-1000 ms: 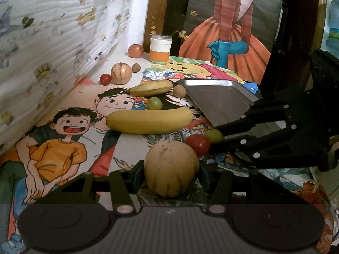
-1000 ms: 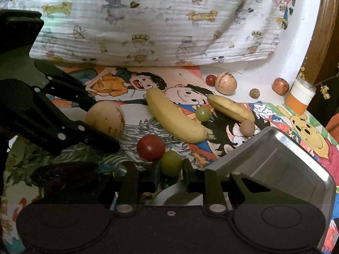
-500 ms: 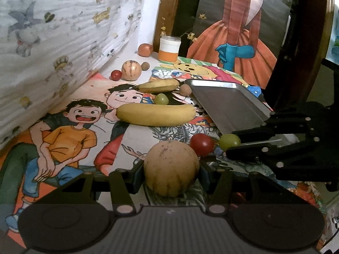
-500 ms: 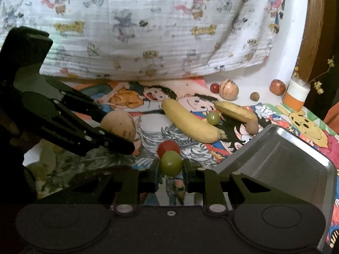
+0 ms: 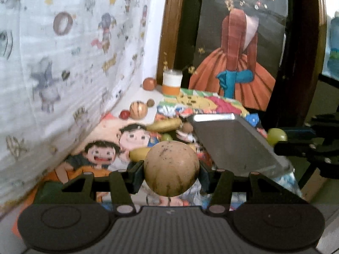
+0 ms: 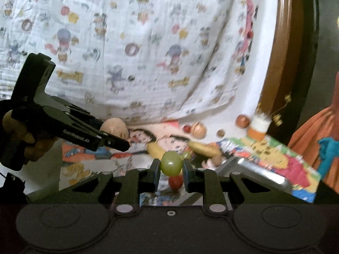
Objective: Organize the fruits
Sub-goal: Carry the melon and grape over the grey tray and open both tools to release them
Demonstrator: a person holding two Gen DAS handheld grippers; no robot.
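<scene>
My left gripper (image 5: 172, 172) is shut on a round tan melon-like fruit (image 5: 171, 165) and holds it above the cartoon mat. My right gripper (image 6: 171, 167) is shut on a small green fruit (image 6: 170, 162), also lifted. In the left wrist view the right gripper (image 5: 277, 140) hangs by the right edge of the metal tray (image 5: 228, 144), with the green fruit (image 5: 276, 135) at its tips. The right wrist view shows the left gripper (image 6: 118, 136) with the tan fruit (image 6: 114, 126) at left. On the mat lie two bananas (image 6: 203, 148) (image 6: 154, 149), a red tomato (image 6: 175, 182) and a green grape (image 6: 186, 154).
At the back stand a white-and-orange cup (image 5: 172, 81), an apple (image 5: 149, 83), a striped round fruit (image 5: 138, 110), a small red fruit (image 5: 125, 114) and a brown nut (image 5: 150, 102). A patterned cloth (image 5: 63, 63) walls the left side. A person's hand (image 6: 31, 142) holds the left gripper.
Both grippers have risen off the mat with their fruits. The right one lifted the green fruit away from the tomato and moved to the tray's right side.
</scene>
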